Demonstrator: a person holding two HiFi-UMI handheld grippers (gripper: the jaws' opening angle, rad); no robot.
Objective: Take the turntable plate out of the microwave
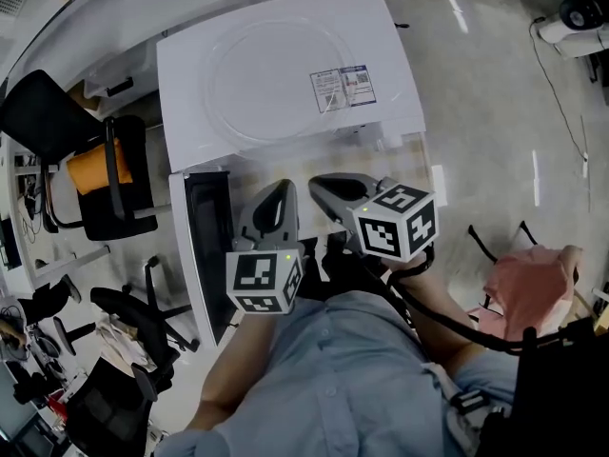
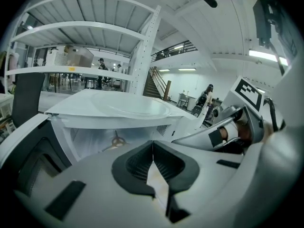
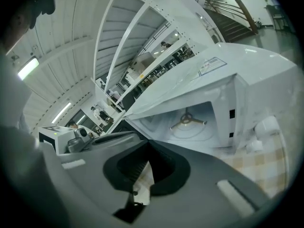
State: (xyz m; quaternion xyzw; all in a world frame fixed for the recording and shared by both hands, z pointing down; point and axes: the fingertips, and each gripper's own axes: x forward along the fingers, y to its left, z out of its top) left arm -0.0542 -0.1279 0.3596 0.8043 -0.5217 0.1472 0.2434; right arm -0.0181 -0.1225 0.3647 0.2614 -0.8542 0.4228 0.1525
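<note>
Now closed pad to pad on nothing: left gripper [image 2: 153, 148], and likewise right gripper [image 3: 148, 151], side by side just in front of the open microwave [image 1: 190, 65], both tipped down toward its mouth. Beyond the jaws, inside the cavity, only the three-armed roller ring [image 3: 187, 120] on the bare floor, with no glass over it. Up on the microwave's roof, lying flat, the clear turntable plate [image 1: 276, 79], just beside the printed label [image 1: 341, 89]. Swung out at the left, the door [image 1: 205, 246], close by the left gripper.

Judging from that, probably finished with the removal itself; only a clean retreat left to make. Draw both grippers straight back from the opening, low and level, well under the roof edge. Pass inside the door's swing rather than against it, to avoid jolting the housing and sliding smooth glass on a smooth painted top. Steer clear of the roller ring, loose-looking and likely easy to dislodge.

If moving the plate to a safer spot, come in from the front rim with jaws wide, pinch the rim evenly, lift level, and set down gently on the checked table [image 3: 266, 165] rather than dragging.
</note>
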